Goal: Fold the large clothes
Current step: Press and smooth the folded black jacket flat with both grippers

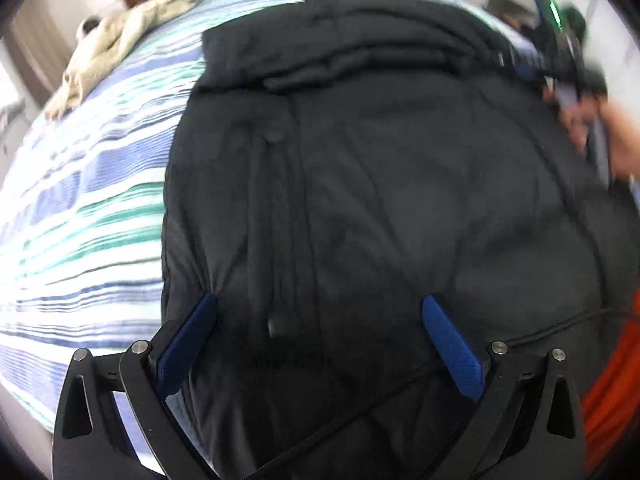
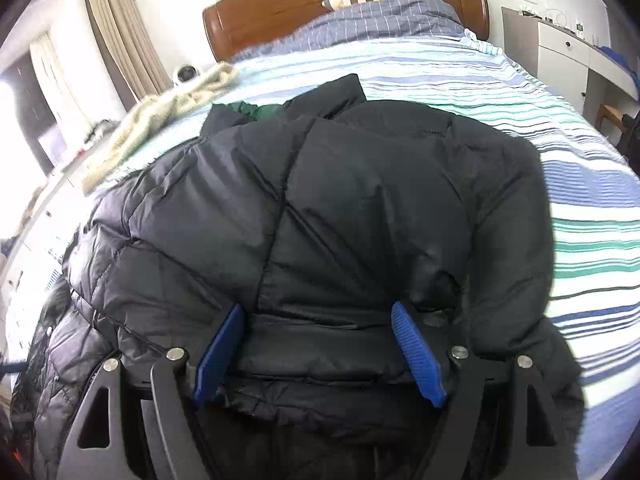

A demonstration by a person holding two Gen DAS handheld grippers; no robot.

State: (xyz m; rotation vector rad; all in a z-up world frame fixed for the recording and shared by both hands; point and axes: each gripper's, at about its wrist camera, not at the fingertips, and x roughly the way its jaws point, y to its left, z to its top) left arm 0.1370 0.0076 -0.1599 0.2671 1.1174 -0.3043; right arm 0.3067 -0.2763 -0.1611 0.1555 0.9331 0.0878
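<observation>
A large black puffer jacket point(image 1: 380, 184) lies spread on a striped bed, with a sleeve folded across its upper part. It also fills the right wrist view point(image 2: 320, 216); a bit of green lining shows at its collar. My left gripper point(image 1: 320, 304) is open, its blue pads wide apart just over the jacket's lower part. My right gripper point(image 2: 318, 312) is open, with a thick fold of the jacket lying between its blue pads. The right gripper and the hand that holds it show blurred at the jacket's far right edge in the left wrist view point(image 1: 560, 56).
The bed has a blue, green and white striped sheet point(image 2: 560, 152). A beige knitted garment point(image 2: 168, 108) lies at its far left, also in the left wrist view point(image 1: 120, 40). A wooden headboard point(image 2: 280, 8) and pillows stand at the far end. White drawers point(image 2: 560, 48) stand at the right.
</observation>
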